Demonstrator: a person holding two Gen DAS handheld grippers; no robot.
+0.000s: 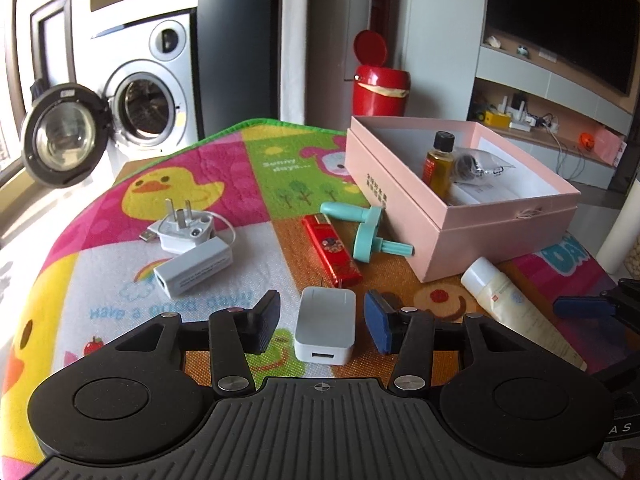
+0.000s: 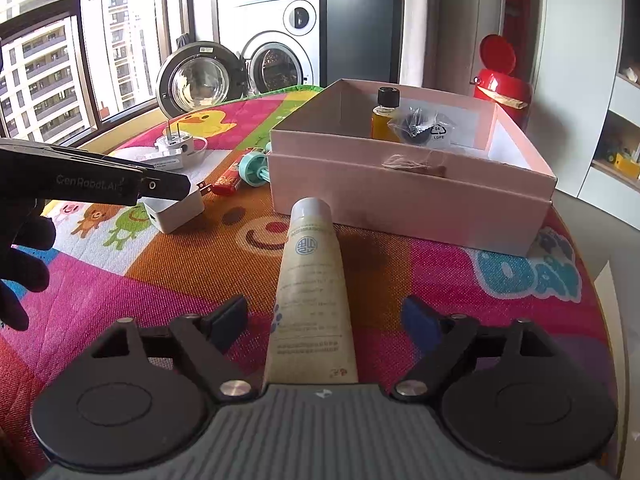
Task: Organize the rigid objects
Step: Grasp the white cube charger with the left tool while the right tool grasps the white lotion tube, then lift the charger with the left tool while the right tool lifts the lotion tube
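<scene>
Between the left gripper's (image 1: pixel 325 322) parted fingers lies a white charger (image 1: pixel 325 330), untouched. Right gripper (image 2: pixel 325 320) stands wide around a cream tube (image 2: pixel 312 300), pads clear. Beyond sits the pink box (image 2: pixel 412 196) on the mat (image 2: pixel 200 272).

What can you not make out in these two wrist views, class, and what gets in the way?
- Cream tube: its bottom end, right wrist view, hidden by the tool's body.
- Pink box: its floor, both views, hidden by its walls.
- White charger: its top, right wrist view, hidden by the left tool.
- Tube print: too small.
</scene>
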